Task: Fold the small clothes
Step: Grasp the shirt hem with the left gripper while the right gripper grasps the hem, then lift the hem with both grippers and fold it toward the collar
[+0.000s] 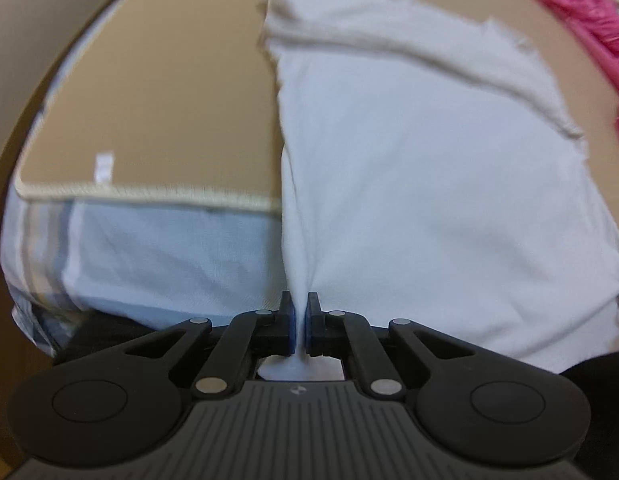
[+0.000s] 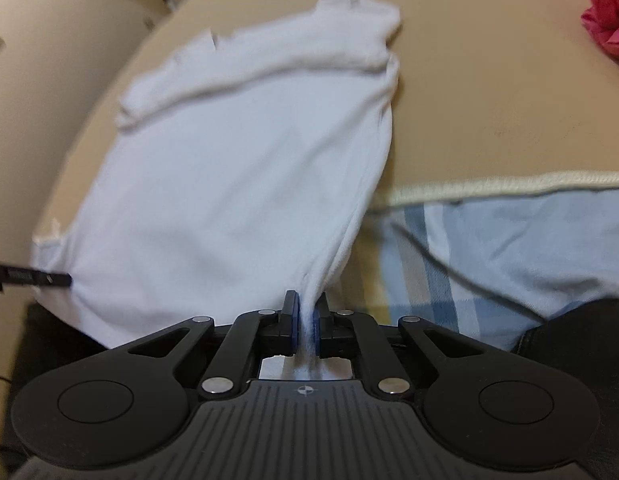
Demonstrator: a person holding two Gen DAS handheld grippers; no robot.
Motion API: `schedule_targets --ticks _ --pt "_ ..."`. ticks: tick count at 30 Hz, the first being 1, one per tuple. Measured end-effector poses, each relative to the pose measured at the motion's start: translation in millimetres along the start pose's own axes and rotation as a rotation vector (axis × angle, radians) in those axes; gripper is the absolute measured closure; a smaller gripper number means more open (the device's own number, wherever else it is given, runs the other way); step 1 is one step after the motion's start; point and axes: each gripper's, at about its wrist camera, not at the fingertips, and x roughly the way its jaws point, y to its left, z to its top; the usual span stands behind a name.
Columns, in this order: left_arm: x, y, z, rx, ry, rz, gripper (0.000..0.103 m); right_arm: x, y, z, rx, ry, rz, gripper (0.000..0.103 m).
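A tan mat (image 1: 157, 92) with a cream stitched border covers the work surface, and under its near edge a pale blue checked sheet (image 1: 169, 256) shows. On the mat lies a white garment (image 1: 409, 168), spread out flat, with its far end folded over in a thicker band. Its near hem is pulled up from the mat at two corners, so the cloth runs in tight creases towards each gripper.

The left gripper (image 1: 300, 328) has its jaws nearly together, and a thin pinch of the white cloth is held between the blue pads at the left corner of the hem. The right gripper (image 2: 306, 330) is closed the same way on a bunched fold at the right corner (image 2: 325, 280). In the right wrist view, the black tip of the other gripper (image 2: 37, 279) touches the garment at the left edge.

Beyond the garment, at the far right of the mat, lies a bright pink cloth (image 1: 581, 16), well apart from the white one.
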Motion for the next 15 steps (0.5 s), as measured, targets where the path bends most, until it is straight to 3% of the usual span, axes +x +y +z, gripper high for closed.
schedule_targets --ticks 8,11,15 --pt "-68 -20 -15 0.034 -0.134 -0.040 0.101 -68 -4 4 0.005 -0.150 0.107 0.097" --pt "-84 -27 -34 0.056 -0.148 -0.046 0.101 -80 -6 -7 0.006 -0.156 0.133 0.097" --pt "-87 -29 -66 0.057 -0.108 -0.041 0.101 -86 -11 -40 0.034 -0.115 0.137 0.097"
